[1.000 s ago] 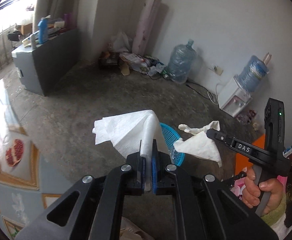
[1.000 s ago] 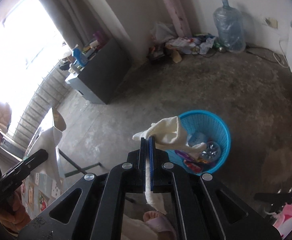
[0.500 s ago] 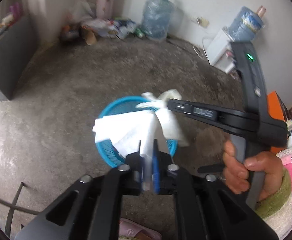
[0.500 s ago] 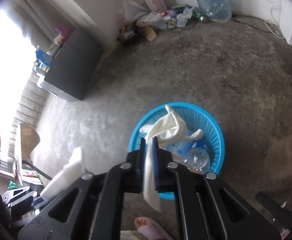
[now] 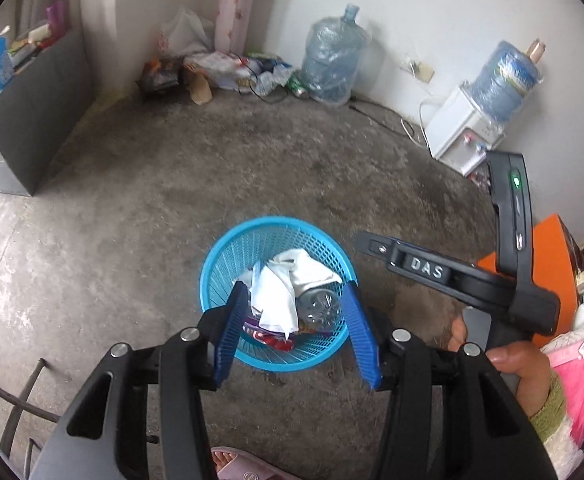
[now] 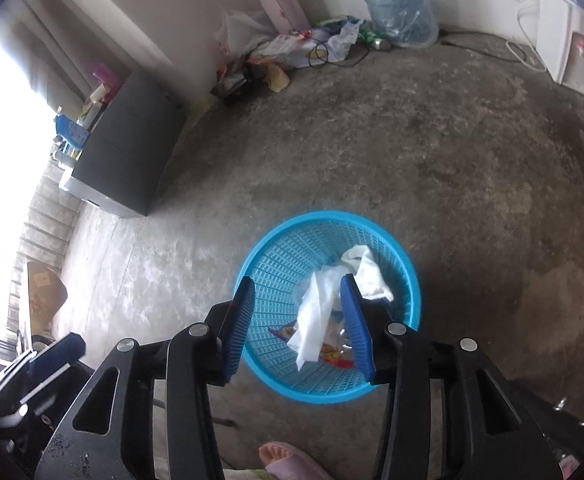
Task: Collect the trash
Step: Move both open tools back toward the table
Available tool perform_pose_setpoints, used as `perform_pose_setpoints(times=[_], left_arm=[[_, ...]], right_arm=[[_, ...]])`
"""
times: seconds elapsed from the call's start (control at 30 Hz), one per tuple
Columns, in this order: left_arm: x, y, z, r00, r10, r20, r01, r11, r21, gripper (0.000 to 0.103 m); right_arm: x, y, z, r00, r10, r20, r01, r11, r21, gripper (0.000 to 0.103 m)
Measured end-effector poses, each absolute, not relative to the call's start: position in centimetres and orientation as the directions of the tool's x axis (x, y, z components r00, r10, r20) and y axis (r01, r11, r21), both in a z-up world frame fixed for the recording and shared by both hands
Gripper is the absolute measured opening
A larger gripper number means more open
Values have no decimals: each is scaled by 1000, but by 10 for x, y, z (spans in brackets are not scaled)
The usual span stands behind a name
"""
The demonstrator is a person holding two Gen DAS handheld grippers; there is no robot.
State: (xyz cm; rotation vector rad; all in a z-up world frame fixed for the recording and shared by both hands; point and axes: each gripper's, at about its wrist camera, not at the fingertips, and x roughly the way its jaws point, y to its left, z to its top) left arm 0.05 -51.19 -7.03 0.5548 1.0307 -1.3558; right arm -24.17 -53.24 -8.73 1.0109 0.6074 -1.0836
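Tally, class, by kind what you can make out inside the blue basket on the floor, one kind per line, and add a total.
In the blue basket:
White tissues or cloths: 2, tissue, cloth
Clear plastic bottle: 1
Colourful wrappers: at least 1; the rest is hidden underneath
Total: at least 4

Raised white letters "DAS" stand on the black finger of the right gripper [image 5: 365, 242], seen from the left wrist; print on the water dispenser [image 5: 461, 138] seems illegible.
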Motion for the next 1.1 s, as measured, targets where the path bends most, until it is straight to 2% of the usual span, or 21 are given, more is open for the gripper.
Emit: perform_pose_setpoints(times=[0.17,0.27,0.5,0.8,1.1], left_arm=[[7,-486,-37,-51,-571,-819,956,211,-206,55],[11,-460,-12,-9,-612,-791,952,236,-194,64],[36,-374,27,166,-646,-745,904,402,-147,82],[82,-251,59,387,-610,-691,748,646,-151,87],[112,-145,80,516,-539,-666,598,783,-171,87]], right_arm=[[-238,-515,-59,397,-470,-788,917,166,363,54],[-231,-498,-38,422,-497,-759,906,209,368,63],[-199,-456,6,474,-513,-716,876,353,328,74],[-134,-410,40,553,-474,-686,792,554,256,76],[-63,-359,56,614,-399,-681,674,715,188,77]])
